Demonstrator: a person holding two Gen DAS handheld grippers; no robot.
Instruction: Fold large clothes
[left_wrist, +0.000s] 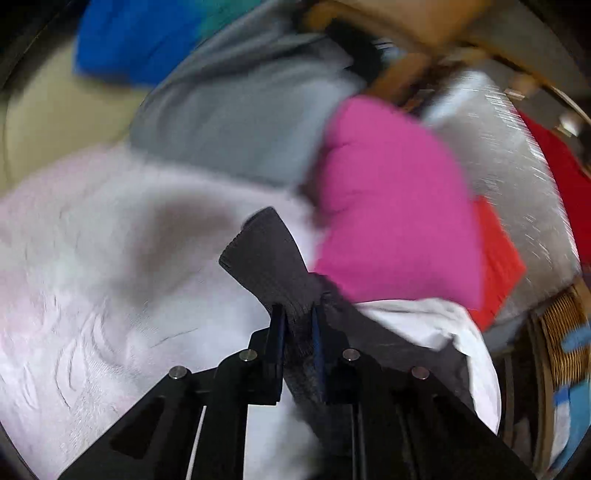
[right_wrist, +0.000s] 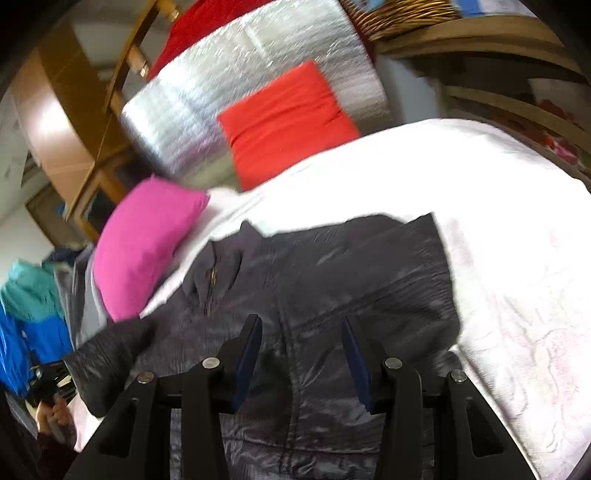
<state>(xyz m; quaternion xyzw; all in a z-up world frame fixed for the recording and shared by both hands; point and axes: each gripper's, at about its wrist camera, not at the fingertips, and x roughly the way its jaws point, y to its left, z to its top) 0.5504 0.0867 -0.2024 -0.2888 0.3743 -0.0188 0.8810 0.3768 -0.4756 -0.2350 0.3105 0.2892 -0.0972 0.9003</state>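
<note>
A dark grey puffy jacket (right_wrist: 369, 277) lies spread on the white bedspread (right_wrist: 498, 192), zip side at the left. My left gripper (left_wrist: 297, 314) is shut on its sleeve (left_wrist: 258, 251); the ribbed cuff sticks out past the fingertips, above the bedspread (left_wrist: 92, 258). In the right wrist view that sleeve (right_wrist: 107, 362) runs off to the lower left, toward a person's hand (right_wrist: 55, 413). My right gripper (right_wrist: 301, 328) sits on the jacket's body, jaws half apart, with a thick fold and a seam filling the gap between the pads.
A pink pillow (left_wrist: 388, 203) (right_wrist: 147, 240) lies just beyond the jacket, with a red cushion (right_wrist: 284, 122) and a silver padded block (right_wrist: 221, 92) behind it. Grey (left_wrist: 229, 122) and blue clothes (left_wrist: 129, 40) are heaped at the bed's far side. A wicker basket (left_wrist: 561, 325) stands by the bed.
</note>
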